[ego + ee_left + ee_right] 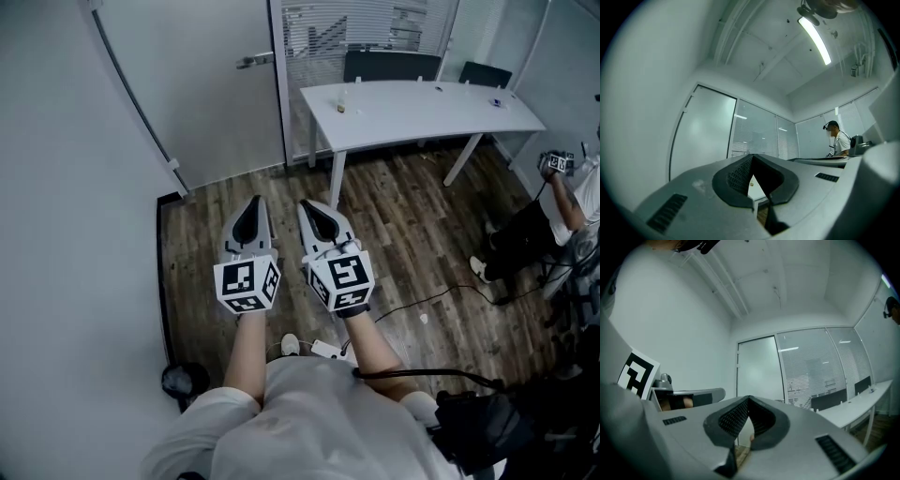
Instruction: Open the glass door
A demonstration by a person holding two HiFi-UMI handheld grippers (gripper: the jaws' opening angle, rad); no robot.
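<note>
While the left hand-held gripper point(251, 204) and the right hand-held gripper point(317, 211) are closed and empty, side by side, door point(211, 94) upright and shut ahead, left of desk point(412, 112), handle point(253, 61) level at its right edge.

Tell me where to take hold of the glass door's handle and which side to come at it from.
Grip the lever handle near what looks like its free left end, away from the pivot at the edge of the glass door. It lies level, so come straight on from the room side, one jaw above, one below. The left claw and right claw are both shut; open one first.
</note>
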